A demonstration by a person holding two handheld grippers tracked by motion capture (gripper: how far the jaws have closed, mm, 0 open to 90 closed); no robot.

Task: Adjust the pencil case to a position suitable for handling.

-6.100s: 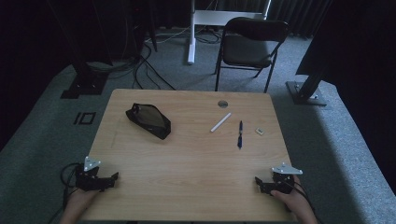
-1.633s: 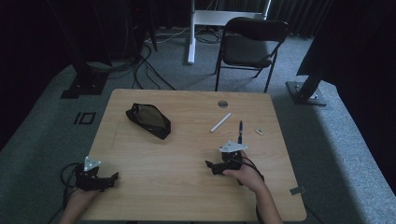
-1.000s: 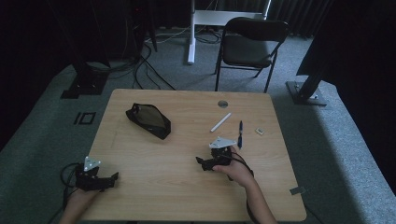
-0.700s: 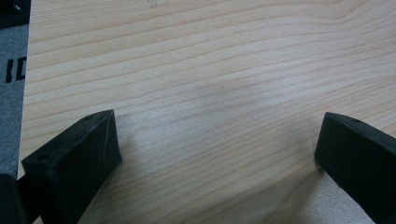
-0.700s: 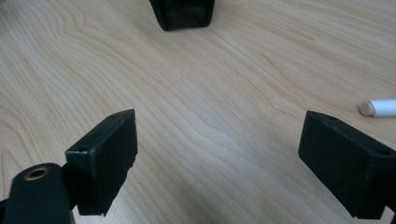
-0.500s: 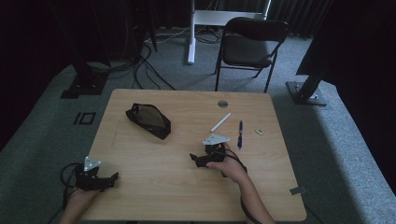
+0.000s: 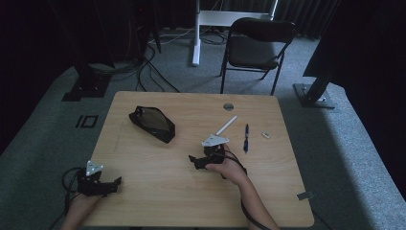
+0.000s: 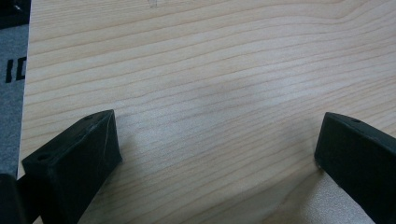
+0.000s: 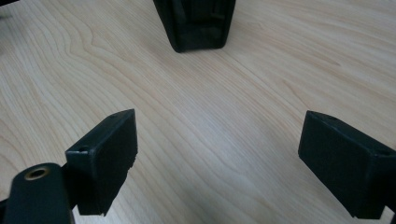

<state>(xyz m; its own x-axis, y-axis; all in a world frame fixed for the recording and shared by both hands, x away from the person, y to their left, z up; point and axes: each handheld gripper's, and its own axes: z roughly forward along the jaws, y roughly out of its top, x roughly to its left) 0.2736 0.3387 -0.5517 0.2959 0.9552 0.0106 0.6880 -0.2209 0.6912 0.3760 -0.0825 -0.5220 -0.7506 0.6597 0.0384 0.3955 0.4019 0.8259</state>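
Mid-table: right gripper (image 7: 193, 160) jaws apart, facing black pouch (image 7: 152, 123) | left gripper (image 7: 115, 182) apart | no legible writing

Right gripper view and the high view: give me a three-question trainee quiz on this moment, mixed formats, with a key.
1. True or false: the right gripper has its jaws shut on the blue pen.
2. Which thing lies straight ahead of the right gripper in its own view? A) the white pen B) the black pouch C) the small white eraser
3. Fill in: the left gripper rests near the table's ____ corner on the person's side.

Key: 1 false, the jaws stand wide apart over bare wood; 2 B; 3 left.
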